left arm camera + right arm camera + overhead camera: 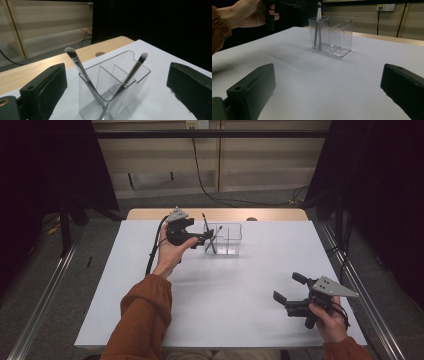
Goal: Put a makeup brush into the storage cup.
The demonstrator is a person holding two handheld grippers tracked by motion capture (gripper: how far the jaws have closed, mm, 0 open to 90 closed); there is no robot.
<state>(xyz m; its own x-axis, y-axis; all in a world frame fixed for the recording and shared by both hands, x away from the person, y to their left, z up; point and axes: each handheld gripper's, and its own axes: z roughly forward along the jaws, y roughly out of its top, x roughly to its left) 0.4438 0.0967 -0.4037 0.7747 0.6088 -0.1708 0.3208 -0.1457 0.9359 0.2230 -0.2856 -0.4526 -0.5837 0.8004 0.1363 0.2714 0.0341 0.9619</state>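
A clear acrylic organizer (231, 240) with three compartments stands on the far middle of the white table (225, 295). Two makeup brushes lean crossed in its left compartment, bristles up: one (76, 62) tilts left, the other (136, 68) tilts right. My left gripper (201, 239) hovers just left of the organizer, open, its jaws either side of the organizer's (135, 92) near corner and touching nothing. My right gripper (289, 287) is held above the table's near right part, open and empty. In the right gripper view the organizer (339, 32) and brushes (319, 22) stand well ahead of that gripper (327, 92).
The white sheet covers a wooden tabletop (220, 214) whose far edge shows behind the organizer. Metal rails (360, 285) run along both sides of the table. A black cable (200, 175) lies on the floor beyond. An orange sleeve (145, 320) reaches in from the bottom.
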